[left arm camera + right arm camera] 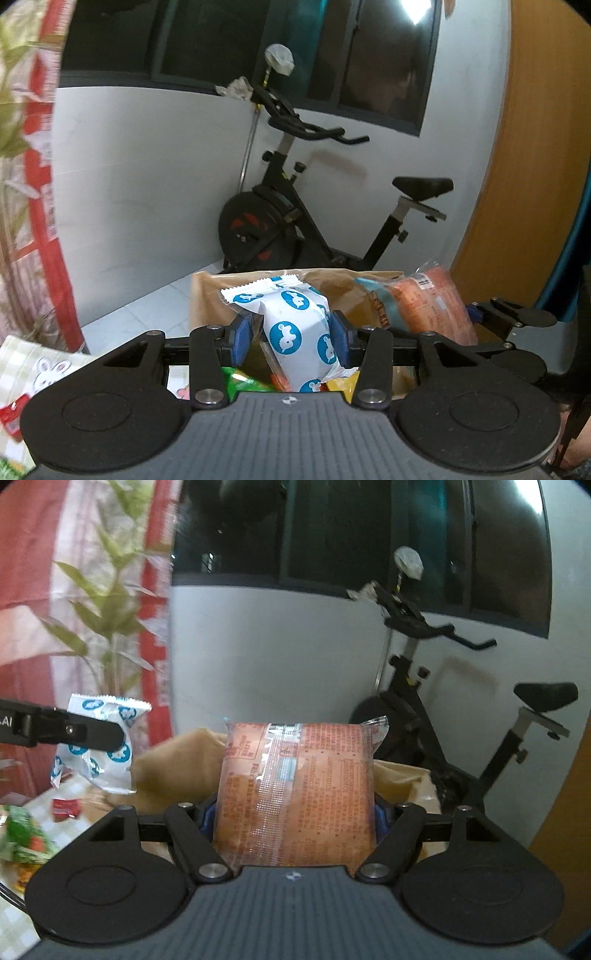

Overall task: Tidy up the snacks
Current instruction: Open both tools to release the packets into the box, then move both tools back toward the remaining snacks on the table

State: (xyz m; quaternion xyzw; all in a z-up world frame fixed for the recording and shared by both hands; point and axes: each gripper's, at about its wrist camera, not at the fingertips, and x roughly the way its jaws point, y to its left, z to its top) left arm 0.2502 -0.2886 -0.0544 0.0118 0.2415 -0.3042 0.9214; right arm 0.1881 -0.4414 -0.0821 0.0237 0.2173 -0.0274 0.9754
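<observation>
My left gripper is shut on a white snack packet with blue round prints, its blue pads pressing both sides. The same white packet shows at the left of the right wrist view, held by the left gripper's black fingers. My right gripper is shut on an orange clear-wrapped snack pack, also seen as the orange pack at the right of the left wrist view. Both packets hang above an open brown paper bag, whose rim lies just behind them.
More snack packets, green and yellow, lie under the left gripper. A checked tablecloth with a small red wrapper and a green packet is at left. A black exercise bike stands by the white wall; a wooden door at right.
</observation>
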